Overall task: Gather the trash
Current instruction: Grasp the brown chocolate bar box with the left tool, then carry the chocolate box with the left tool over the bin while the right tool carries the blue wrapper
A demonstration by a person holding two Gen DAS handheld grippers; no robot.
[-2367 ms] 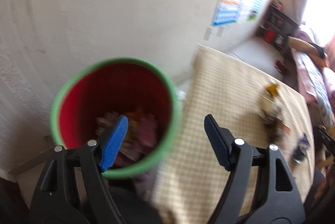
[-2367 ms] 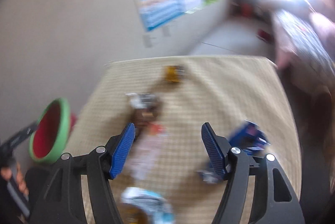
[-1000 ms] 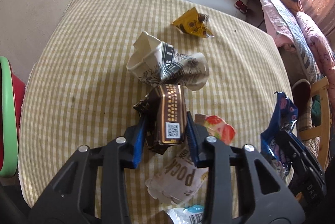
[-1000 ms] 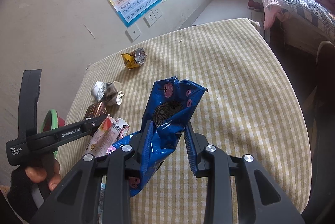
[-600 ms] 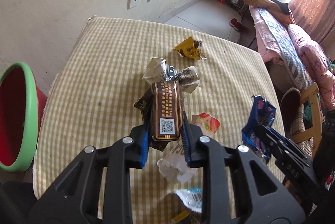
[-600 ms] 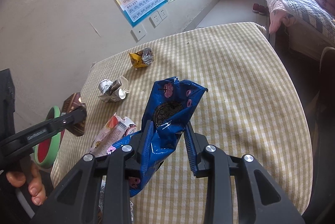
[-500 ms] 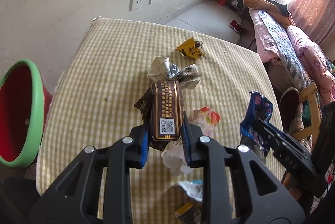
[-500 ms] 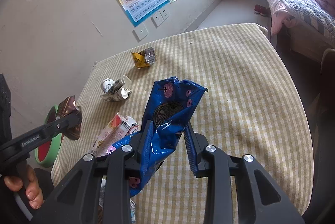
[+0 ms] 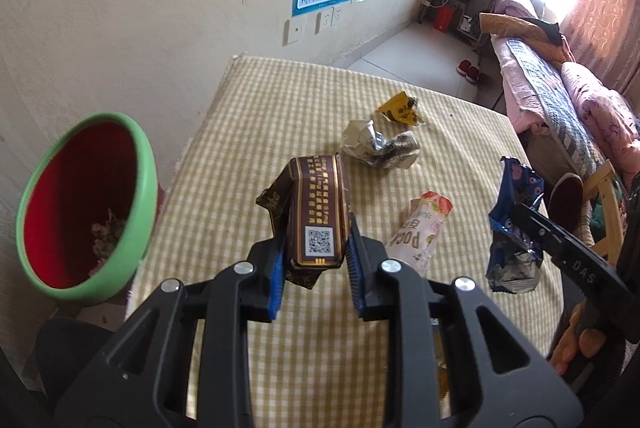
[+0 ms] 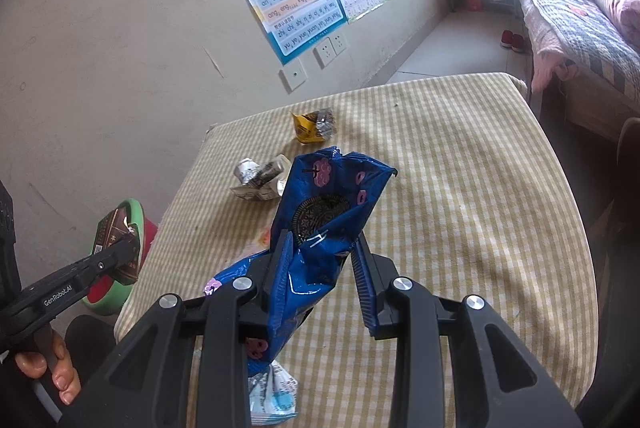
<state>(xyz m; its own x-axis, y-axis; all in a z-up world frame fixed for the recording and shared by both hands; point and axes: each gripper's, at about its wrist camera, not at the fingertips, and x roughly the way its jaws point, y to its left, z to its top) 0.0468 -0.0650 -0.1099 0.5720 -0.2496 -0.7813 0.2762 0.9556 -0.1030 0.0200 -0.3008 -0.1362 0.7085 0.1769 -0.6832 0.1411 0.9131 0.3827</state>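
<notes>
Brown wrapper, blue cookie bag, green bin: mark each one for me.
brown wrapper [image 9: 318, 211]: left wrist view, printed front face above the QR code.
blue cookie bag [image 10: 324, 224]: right wrist view, panel with the cookie picture.
green bin [image 9: 146, 163]: left wrist view, right side of the rim.

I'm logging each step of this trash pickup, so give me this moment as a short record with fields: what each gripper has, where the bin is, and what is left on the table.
left gripper: shut on the brown wrapper, held above the table
right gripper: shut on the blue cookie bag
bin: green rim, red inside, on the floor off the table's left edge, some trash in it
left on table: yellow wrapper, crumpled silver-white wrapper, strawberry snack packet
tablecloth: yellow check
</notes>
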